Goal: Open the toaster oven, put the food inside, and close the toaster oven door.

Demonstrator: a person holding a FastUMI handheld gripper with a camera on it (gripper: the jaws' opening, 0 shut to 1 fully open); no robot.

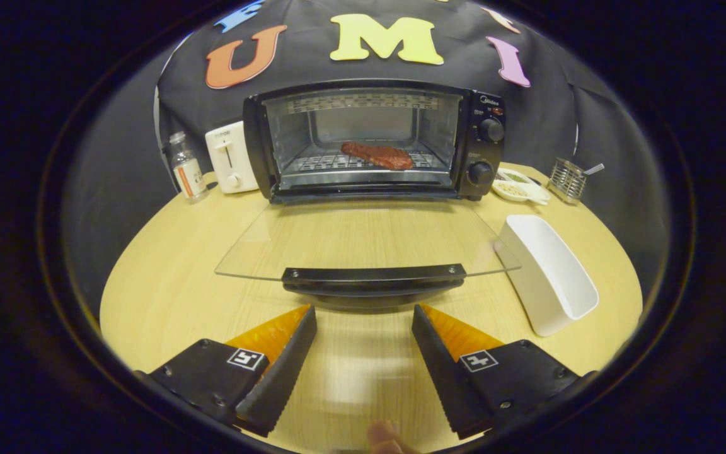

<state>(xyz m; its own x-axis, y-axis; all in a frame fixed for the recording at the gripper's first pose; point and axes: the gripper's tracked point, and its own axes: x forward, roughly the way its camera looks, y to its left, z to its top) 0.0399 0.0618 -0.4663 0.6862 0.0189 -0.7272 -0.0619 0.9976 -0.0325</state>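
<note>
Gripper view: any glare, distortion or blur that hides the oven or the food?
Gripper view: fisheye bends the table edge and the open glass door; soft glare on the wood between the open gripper fingers; the door reflects faintly but stays see-through; oven interior evenly lit, food on the rack sharp; a fingertip below is blurred.

A white rectangular container [549, 272] lies on the round wooden table [167, 296], ahead of the jaws and off to their right. Far beyond the jaws to the right sit a white divided dish of seasonings [517, 185] and, beside it, a wire holder [567, 180] with a utensil handle protruding. Far beyond to the left stand a white pop-up toaster [230, 156] and a clear plastic bottle [186, 166] with a label.
</note>
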